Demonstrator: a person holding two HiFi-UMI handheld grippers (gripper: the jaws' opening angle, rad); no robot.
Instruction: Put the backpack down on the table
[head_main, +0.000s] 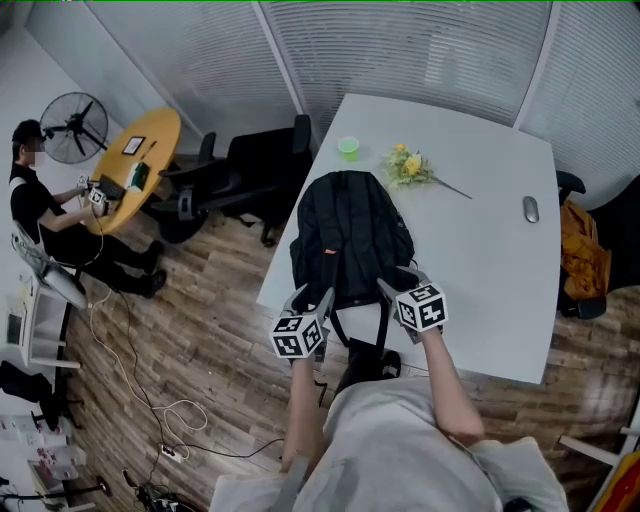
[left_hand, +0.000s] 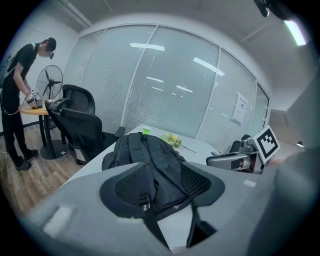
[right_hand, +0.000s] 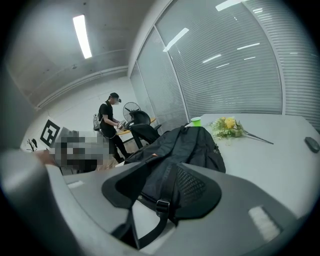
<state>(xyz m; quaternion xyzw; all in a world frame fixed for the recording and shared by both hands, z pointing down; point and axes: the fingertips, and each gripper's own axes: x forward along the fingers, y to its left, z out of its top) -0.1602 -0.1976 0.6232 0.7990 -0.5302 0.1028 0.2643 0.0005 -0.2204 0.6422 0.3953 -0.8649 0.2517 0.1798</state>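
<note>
- Office with slatted glass walls. A white surface (head_main: 480, 250) fills the middle, dark chairs (head_main: 255, 165) stand to its left, and a person (head_main: 40, 200) works at a round table at the far left.
- On the surface's far part are a green cup (head_main: 348, 147), yellow flowers (head_main: 410, 167) and a mouse (head_main: 530, 209), all well apart from the near edge.
- The backpack (head_main: 350, 235) lies flat on the near-left part of the surface, back panel up and top end pointing far. Its straps (head_main: 360, 325) hang over the near edge.
- Progress, as I judge it: the bag's weight already seems to rest on the surface, so the putting-down looks all but done. What seems left is to let the straps drop and draw both tools back.
- Left hand-held gripper (head_main: 313, 297): at the bag's near-left corner with its jaws spread. Its own view shows a buckled strap running through the gap, and I see no pinch on it.
- Right hand-held gripper (head_main: 400, 280): at the near-right corner, jaws likewise spread. The other strap and its buckle lie loose in the opening.
- Pose: both forearms reach forward from the body, roughly parallel. The two tools sit side by side just past the near edge and aim toward the far side along the bag, the right one slightly farther than the left.
</note>
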